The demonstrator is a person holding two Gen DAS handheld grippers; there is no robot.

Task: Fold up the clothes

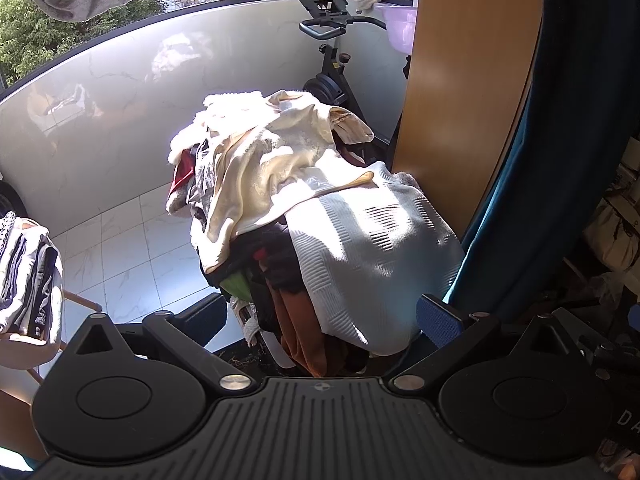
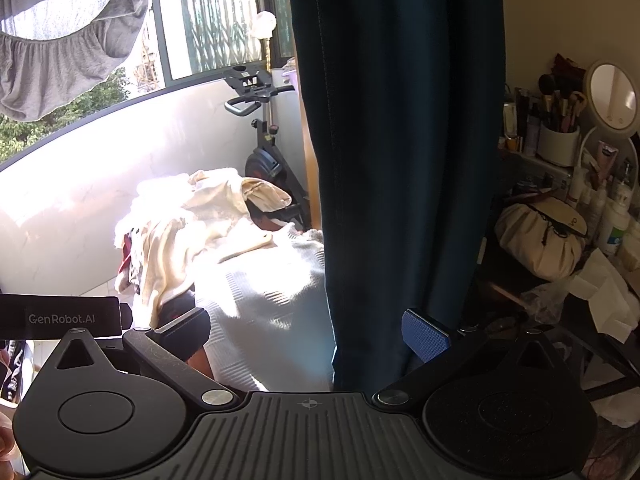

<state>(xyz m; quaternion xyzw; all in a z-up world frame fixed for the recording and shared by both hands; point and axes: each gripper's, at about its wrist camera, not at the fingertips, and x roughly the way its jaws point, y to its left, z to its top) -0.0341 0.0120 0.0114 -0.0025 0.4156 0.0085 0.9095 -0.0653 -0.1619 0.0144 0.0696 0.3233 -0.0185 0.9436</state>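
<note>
A heap of unfolded clothes point(image 1: 304, 208) stands ahead, with a cream garment point(image 1: 280, 160) on top and a white knitted piece point(image 1: 372, 248) draped down its front. It also shows in the right wrist view point(image 2: 248, 272). My left gripper point(image 1: 320, 320) is open and empty, just short of the heap. My right gripper point(image 2: 312, 336) is open. A dark teal hanging cloth point(image 2: 396, 160) drops down between its fingers, untouched by the blue pad point(image 2: 424, 338). The same cloth hangs at the right of the left wrist view point(image 1: 552, 140).
A stack of folded clothes point(image 1: 28, 280) rests on a wooden chair at the left. An exercise bike point(image 1: 332, 60) stands behind the heap beside a wooden panel point(image 1: 460, 100). A cluttered vanity with a round mirror point(image 2: 612, 96) is at the right. Grey fabric point(image 2: 60, 40) hangs overhead.
</note>
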